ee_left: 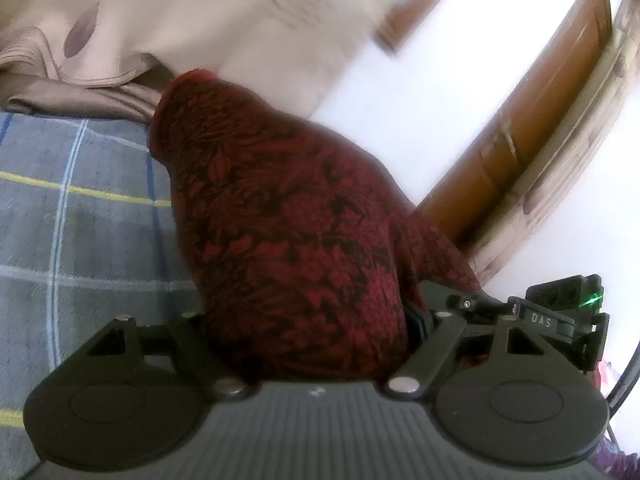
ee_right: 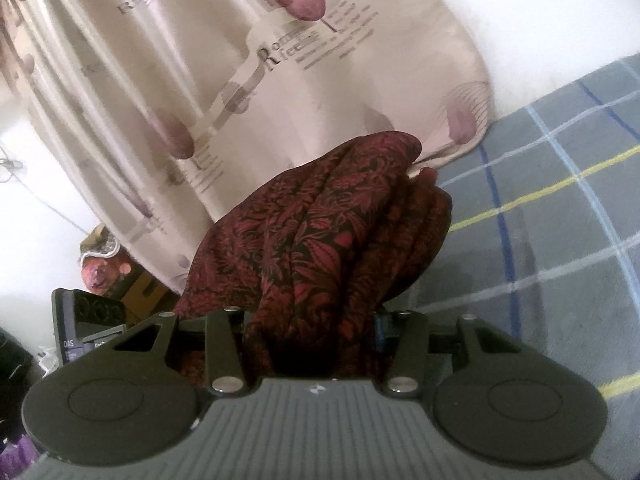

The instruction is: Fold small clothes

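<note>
Garment (ee_left: 280, 240), red floral, hangs bunched in both tools, lifted above the plaid bed (ee_left: 80, 200). Left tool (ee_left: 308, 344) grips it fairly wide; right tool (ee_right: 316, 340) pinches a narrower gather. From each tool its long axis runs toward 12 o'clock, toward the curtain (ee_right: 200, 80).

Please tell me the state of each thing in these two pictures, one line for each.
Red floral garment: bunched, lifted, gripped by both grippers.
Left gripper: shut on the garment.
Right gripper: shut on the garment.
Plaid bedsheet: spread flat.
Beige curtain: hanging.
</note>
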### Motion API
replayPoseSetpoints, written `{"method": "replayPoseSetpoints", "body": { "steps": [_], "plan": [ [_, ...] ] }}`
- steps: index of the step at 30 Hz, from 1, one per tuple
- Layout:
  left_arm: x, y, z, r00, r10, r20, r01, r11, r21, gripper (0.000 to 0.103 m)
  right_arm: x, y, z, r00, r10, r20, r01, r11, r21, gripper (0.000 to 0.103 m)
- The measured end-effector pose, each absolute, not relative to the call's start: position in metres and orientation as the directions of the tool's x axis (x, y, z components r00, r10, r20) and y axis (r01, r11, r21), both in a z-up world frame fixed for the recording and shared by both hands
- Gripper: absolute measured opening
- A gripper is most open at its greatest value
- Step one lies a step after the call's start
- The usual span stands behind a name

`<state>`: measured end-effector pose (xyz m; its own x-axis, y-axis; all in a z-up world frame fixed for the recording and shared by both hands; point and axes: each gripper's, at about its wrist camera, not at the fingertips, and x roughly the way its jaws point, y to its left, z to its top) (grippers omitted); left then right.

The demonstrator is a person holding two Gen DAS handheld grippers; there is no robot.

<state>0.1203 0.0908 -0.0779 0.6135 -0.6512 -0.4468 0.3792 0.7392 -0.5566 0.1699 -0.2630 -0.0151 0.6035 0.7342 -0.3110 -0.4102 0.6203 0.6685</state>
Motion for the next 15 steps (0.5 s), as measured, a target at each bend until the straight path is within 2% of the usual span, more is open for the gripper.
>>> {"method": "replayPoseSetpoints", "body": {
  "steps": [15],
  "plan": [
    [0.113, 0.089, -0.097, 0.606, -0.652, -0.455, 0.360, 0.735, -0.574, 0.080, 0.123, -0.244, -0.030, 0.592, 0.728, -0.347, -0.394, 0.636, 0.663, 0.050]
  ]
}}
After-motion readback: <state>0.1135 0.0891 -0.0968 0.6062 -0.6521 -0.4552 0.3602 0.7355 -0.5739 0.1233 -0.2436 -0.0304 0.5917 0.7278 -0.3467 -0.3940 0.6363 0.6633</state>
